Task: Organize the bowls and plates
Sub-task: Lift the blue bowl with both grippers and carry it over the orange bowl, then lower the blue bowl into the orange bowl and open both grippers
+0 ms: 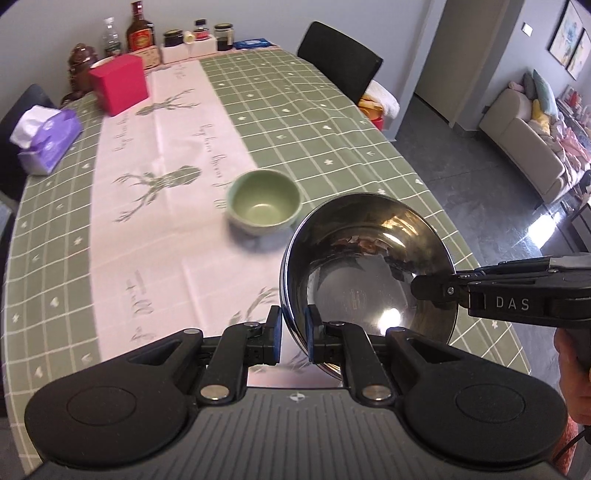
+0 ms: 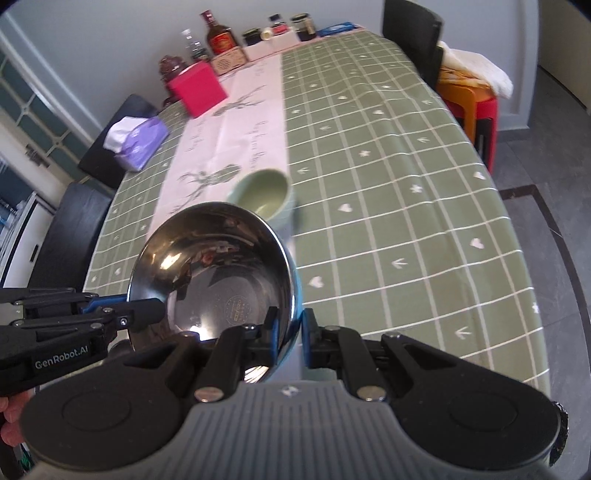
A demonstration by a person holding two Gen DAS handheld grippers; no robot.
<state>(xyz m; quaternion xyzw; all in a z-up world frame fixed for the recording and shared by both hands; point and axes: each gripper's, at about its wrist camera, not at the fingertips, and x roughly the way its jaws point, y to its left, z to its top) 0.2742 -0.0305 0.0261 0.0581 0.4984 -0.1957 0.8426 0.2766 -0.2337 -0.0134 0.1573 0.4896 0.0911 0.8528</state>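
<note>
A shiny steel bowl (image 1: 369,266) is held in the air above the table's near edge by both grippers. My left gripper (image 1: 293,334) is shut on its left rim. My right gripper (image 2: 290,338) is shut on its right rim and shows in the left wrist view (image 1: 428,293) reaching in from the right. The left gripper shows in the right wrist view (image 2: 147,310) at the bowl's left rim. A green ceramic bowl (image 1: 264,203) stands empty on the table just beyond the steel bowl; it also shows in the right wrist view (image 2: 264,194).
On the green checked tablecloth (image 1: 332,122) are a red box (image 1: 120,85), a purple tissue pack (image 1: 48,138), and bottles and jars (image 1: 140,31) at the far end. Black chairs (image 1: 340,61) stand around the table. A sofa (image 1: 535,144) is at the right.
</note>
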